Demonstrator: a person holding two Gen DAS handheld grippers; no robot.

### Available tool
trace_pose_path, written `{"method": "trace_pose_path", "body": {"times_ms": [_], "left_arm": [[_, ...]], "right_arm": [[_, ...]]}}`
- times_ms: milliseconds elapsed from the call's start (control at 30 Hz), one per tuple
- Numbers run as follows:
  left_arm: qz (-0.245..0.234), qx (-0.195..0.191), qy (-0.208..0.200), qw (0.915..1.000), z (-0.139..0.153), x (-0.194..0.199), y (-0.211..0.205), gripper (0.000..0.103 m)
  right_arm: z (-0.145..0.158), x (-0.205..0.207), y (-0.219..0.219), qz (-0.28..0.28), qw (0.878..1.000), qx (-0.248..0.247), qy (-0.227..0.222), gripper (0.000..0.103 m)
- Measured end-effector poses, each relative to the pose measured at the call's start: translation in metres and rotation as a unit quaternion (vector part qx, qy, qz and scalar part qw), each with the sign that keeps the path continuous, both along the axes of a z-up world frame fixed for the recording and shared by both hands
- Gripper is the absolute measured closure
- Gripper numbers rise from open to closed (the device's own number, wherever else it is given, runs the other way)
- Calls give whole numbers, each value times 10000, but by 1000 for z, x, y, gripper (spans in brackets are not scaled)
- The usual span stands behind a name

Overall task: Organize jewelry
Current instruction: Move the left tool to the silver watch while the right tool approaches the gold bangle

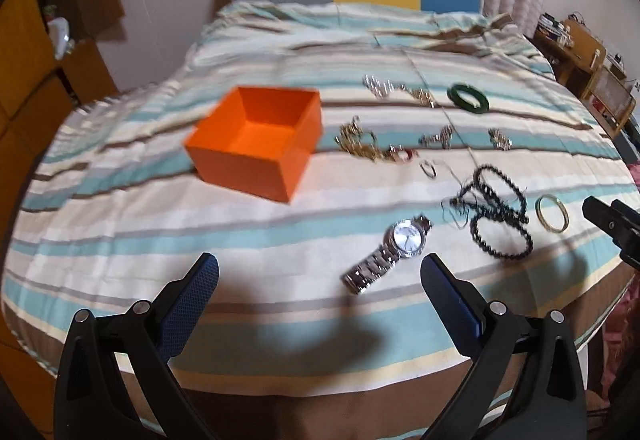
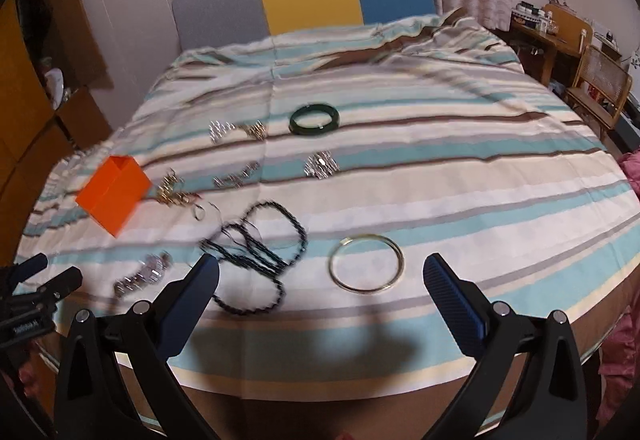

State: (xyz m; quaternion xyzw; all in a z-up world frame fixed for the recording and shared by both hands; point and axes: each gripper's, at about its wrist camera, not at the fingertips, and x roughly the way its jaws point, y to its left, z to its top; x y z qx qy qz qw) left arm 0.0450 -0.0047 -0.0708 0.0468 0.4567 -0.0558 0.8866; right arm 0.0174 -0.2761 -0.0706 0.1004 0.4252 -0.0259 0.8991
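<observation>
An orange open cardboard box [image 1: 256,144] sits on teal, cream and brown striped bedding [image 1: 160,240]; dark green round bangle [image 2: 315,119]; thin gold bangle [image 2: 366,263]; black beaded necklace [image 2: 260,252].

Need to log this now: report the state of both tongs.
Left tongs: open, holding nothing.
Right tongs: open, holding nothing.

Motion blur is spread across both views. In the right wrist view the wristwatch [image 2: 142,274] is smeared to a silver streak, its dial unreadable. The small chain heaps [image 1: 362,144] cannot be told apart piece by piece. The right gripper [image 1: 614,226] is cut off by the left view's edge, its jaws unseen. The orange box [image 2: 114,194] is blurred, its inside hidden from the right wrist camera.
</observation>
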Motion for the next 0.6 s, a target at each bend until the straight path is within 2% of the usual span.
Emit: {"method": "trace_pose_path", "body": {"times_ms": [133, 300, 367, 467, 533, 600], "left_arm": [[-115, -42, 27, 9999, -16, 7, -7, 3], [-555, -3, 73, 9984, -31, 12, -24, 3], [-652, 101, -88, 9978, -33, 12, -32, 3], [-753, 339, -272, 9962, -40, 15, -40, 3], [-813, 281, -319, 9958, -44, 18, -41, 6], [-917, 39, -313, 9953, -48, 21, -40, 12]], "right_arm": [[-28, 3, -17, -201, 9994, -121, 271, 2], [-55, 10, -36, -209, 9993, 164, 256, 3], [-63, 13, -36, -105, 9994, 160, 295, 10], [-66, 18, -31, 26, 9997, -80, 237, 13], [-68, 22, -25, 170, 9992, -294, 198, 18], [-70, 25, -20, 214, 9984, -501, 171, 24]]}}
